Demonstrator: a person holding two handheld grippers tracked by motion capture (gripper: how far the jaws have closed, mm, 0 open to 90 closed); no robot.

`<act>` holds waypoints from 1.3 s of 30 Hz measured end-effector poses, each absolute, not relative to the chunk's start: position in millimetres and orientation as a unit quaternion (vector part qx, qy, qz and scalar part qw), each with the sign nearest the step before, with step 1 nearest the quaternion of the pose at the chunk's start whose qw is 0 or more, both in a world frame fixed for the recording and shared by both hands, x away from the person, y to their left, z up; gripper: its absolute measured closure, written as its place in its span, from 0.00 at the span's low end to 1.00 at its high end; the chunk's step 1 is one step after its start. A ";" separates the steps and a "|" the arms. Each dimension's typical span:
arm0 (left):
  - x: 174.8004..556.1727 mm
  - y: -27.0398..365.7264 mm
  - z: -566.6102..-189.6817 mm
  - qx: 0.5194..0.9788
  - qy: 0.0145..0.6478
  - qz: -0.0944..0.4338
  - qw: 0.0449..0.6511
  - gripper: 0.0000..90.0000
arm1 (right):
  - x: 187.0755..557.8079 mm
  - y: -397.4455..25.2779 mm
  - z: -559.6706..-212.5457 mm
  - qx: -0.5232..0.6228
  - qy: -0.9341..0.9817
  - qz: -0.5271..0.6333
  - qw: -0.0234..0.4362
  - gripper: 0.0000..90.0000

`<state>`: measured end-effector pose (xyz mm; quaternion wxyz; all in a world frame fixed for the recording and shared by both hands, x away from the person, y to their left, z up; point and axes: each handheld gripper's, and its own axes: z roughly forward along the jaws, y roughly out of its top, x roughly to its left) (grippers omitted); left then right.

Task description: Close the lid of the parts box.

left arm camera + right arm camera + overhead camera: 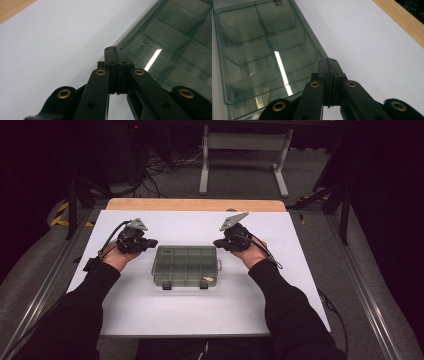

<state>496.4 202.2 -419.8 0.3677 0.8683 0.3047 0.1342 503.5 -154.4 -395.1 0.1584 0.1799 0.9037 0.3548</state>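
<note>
Two hand-held grippers sit beside your clear box (186,266) in the middle of the frame, on the white surface (150,310). Your left hand-held gripper (151,242) and right hand-held gripper (216,243) are both pressed together, pinching nothing.

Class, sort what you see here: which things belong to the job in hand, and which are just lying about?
Part of the job:
compartment box, lid closed
left gripper, shut, beside the box
right gripper, shut, beside the box

Just lying about:
white table
metal stand on the floor behind
cables on the floor
</note>
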 end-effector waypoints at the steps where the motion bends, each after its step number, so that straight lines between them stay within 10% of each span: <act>1: 495.4 202.7 -418.7 0.870 0.301 0.127 0.369 0.99 | 502.2 -153.7 -394.4 0.178 0.904 0.355 0.158 1.00; 39: 446.5 192.0 -408.6 0.906 0.236 0.053 0.347 0.99 | 452.3 -129.1 -399.2 0.118 0.938 0.314 0.086 1.00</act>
